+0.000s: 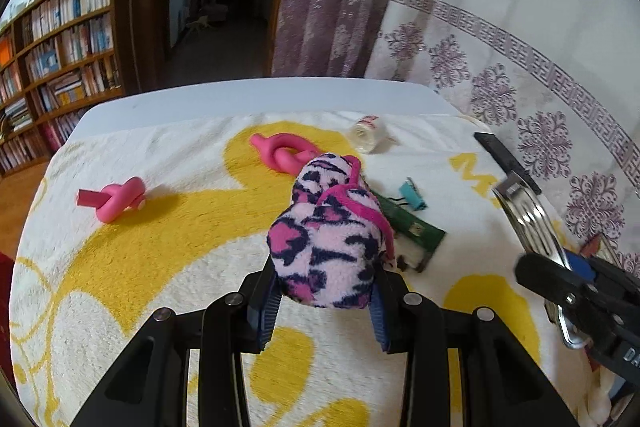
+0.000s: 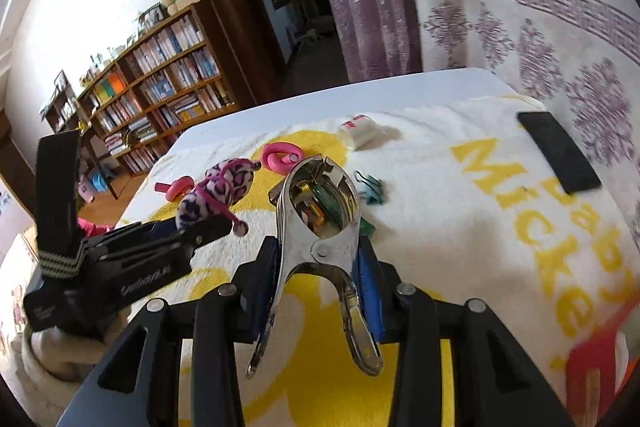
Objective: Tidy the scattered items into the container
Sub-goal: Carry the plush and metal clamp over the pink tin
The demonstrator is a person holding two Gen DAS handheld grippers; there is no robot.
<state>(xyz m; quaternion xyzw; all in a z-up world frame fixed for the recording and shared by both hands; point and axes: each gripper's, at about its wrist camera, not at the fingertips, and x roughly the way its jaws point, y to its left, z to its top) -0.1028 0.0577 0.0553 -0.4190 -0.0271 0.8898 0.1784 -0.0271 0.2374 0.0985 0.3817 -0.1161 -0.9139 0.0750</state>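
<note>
My left gripper (image 1: 326,281) is shut on a fluffy pink toy with dark leopard spots (image 1: 328,227) and holds it above the towel. From the right wrist view the same toy (image 2: 218,191) sticks out of the left gripper (image 2: 200,227) at the left. My right gripper (image 2: 320,251) is shut on a shiny metal spring clamp (image 2: 290,211), gripping it near the pivot with its mouth pointing forward. That clamp (image 1: 532,215) shows at the right edge of the left wrist view, lifted off the table. No container is clearly in view.
On the yellow-and-white towel (image 1: 180,247) lie two pink knotted foam tubes (image 1: 120,201) (image 1: 284,151), a white tape roll (image 1: 366,135), a teal binder clip (image 1: 412,195), a green flat item (image 1: 416,227) and a black strip (image 2: 560,151). A blurred red thing (image 2: 592,367) sits at the near right. A bookshelf (image 2: 160,95) stands behind.
</note>
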